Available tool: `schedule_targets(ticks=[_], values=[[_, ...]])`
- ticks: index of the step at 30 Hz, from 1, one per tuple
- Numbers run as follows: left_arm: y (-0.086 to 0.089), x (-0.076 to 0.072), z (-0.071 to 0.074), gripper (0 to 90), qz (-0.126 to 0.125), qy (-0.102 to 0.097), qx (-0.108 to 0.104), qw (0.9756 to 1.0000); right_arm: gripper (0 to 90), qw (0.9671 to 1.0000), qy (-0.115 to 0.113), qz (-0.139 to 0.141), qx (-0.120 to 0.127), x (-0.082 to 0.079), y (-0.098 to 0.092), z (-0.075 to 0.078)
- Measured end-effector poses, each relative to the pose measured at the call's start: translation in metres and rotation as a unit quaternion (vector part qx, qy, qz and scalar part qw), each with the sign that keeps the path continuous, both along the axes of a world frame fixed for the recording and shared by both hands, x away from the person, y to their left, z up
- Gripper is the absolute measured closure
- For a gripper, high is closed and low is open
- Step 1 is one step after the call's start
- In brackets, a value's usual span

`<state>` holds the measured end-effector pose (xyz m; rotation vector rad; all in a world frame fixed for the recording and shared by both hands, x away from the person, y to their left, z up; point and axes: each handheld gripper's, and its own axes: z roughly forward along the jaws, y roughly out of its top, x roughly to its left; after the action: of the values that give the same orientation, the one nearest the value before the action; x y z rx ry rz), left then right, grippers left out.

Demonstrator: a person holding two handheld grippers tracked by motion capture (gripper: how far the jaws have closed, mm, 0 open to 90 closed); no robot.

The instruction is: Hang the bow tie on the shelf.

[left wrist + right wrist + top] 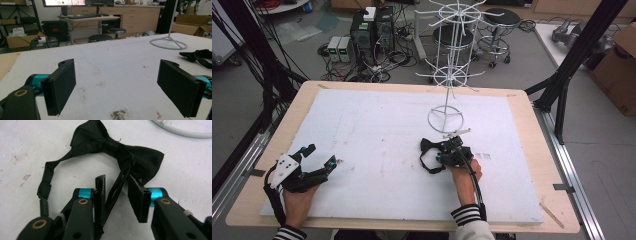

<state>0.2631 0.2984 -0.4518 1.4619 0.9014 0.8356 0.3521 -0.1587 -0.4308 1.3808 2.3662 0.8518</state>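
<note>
Right gripper view shows your right gripper [117, 195] half open around the bow tie [117, 150] strap; close it next, I think.

— What's your table [522, 107] wearing?
— A white sheet [377, 130], stained in spots. A black bow tie [430, 150] and the white wire rack's ring base [445, 119] rest on it.

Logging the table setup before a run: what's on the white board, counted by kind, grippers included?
Black bow tie: 1
White wire rack: 1
Grippers: 2, left gripper and right gripper
Total: 4
</note>
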Motion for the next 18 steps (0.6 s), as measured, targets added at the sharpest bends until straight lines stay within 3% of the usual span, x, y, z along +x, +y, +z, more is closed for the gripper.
schedule_targets(ticks=[2,7,18], values=[[0.0001,0.0002,0.0001,15.7,-0.001,0.0,0.0,1.0,77.8,1.0,0.002,-0.001,0.007,0.0003,-0.0011,0.0006],[0.0001,0.0,0.0,15.7,0.0,0.001,0.0,1.0,86.4,0.9998,0.01,-0.004,0.016,0.0005,-0.0036,0.0009],[-0.0002,0.0001,0.0,15.7,-0.001,0.0,0.0,1.0,87.1,0.9995,-0.022,0.003,0.021,-0.0035,-0.0022,0.0072]])
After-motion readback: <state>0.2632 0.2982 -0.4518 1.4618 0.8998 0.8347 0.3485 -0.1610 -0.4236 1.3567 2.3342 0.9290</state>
